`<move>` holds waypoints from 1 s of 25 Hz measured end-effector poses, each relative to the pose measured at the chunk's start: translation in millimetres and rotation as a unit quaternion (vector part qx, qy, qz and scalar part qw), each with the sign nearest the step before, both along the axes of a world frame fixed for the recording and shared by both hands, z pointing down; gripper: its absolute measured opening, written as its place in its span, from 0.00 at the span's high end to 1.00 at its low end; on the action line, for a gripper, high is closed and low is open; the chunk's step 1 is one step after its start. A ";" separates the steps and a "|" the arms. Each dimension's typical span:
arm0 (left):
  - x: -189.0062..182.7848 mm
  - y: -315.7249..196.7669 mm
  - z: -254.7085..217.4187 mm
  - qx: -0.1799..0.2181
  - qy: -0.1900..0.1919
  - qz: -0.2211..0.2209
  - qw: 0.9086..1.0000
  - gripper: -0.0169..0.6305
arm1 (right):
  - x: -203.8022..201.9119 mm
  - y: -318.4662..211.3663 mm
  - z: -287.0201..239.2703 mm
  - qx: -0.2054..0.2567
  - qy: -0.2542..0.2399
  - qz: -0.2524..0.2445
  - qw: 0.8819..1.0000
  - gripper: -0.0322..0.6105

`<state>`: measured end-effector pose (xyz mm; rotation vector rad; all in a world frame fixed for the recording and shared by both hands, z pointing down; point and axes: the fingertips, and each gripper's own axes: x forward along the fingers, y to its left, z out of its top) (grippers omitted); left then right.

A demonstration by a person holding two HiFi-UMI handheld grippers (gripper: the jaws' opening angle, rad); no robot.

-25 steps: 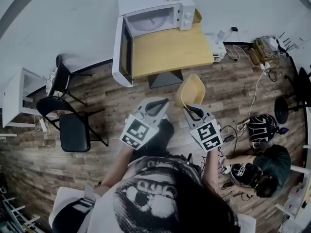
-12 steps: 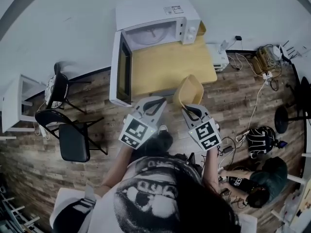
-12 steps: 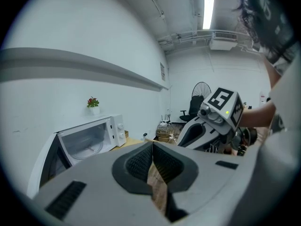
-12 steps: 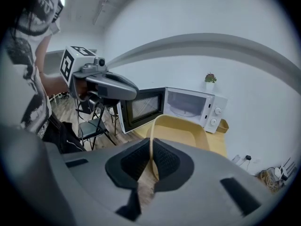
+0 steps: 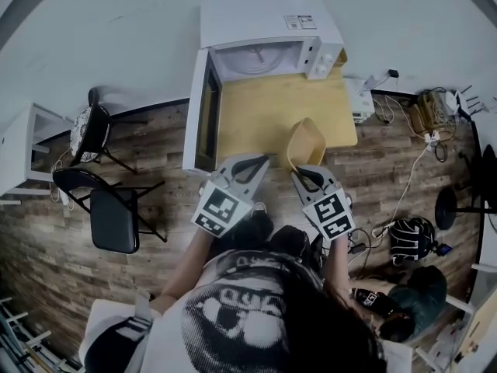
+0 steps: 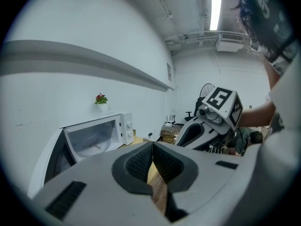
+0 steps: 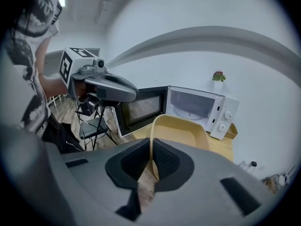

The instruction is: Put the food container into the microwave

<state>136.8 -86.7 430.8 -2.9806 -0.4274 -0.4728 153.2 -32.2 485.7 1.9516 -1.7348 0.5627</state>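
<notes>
A yellow food container (image 5: 307, 144) (image 7: 181, 128) hangs tilted over the near edge of the wooden table (image 5: 272, 115). My right gripper (image 5: 303, 171) (image 7: 151, 160) is shut on its near rim. The white microwave (image 5: 268, 33) (image 7: 197, 109) (image 6: 96, 133) stands at the back of the table, its door (image 5: 202, 115) (image 7: 138, 108) swung wide open to the left and its cavity empty but for the glass plate. My left gripper (image 5: 250, 165) (image 6: 153, 161) is shut with nothing in it, held beside the right one, short of the table.
A black chair (image 5: 112, 212) stands on the wooden floor to the left, beside a white table (image 5: 23, 154). Cables and bags (image 5: 411, 235) litter the floor on the right. A small potted plant (image 7: 218, 76) sits on the microwave.
The view has closed in on the table: table and microwave sit lower and nearer. The container, earlier over the floor, now overlaps the table's near edge. Both grippers keep their hold.
</notes>
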 end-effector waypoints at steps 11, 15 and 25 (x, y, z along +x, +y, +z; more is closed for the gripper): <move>-24.7 -27.4 14.8 -0.020 -0.011 -0.058 0.998 0.97 | -10.9 -30.7 15.4 -0.026 -0.004 -0.058 0.998 0.91; -22.6 -37.8 16.0 -0.020 -0.012 -0.083 0.996 0.97 | -3.9 -37.5 19.0 -0.032 -0.005 -0.079 0.996 0.91; 17.5 -60.1 13.9 -0.020 -0.010 -0.144 0.989 0.97 | 41.0 -61.7 23.2 -0.042 0.002 -0.144 0.989 0.91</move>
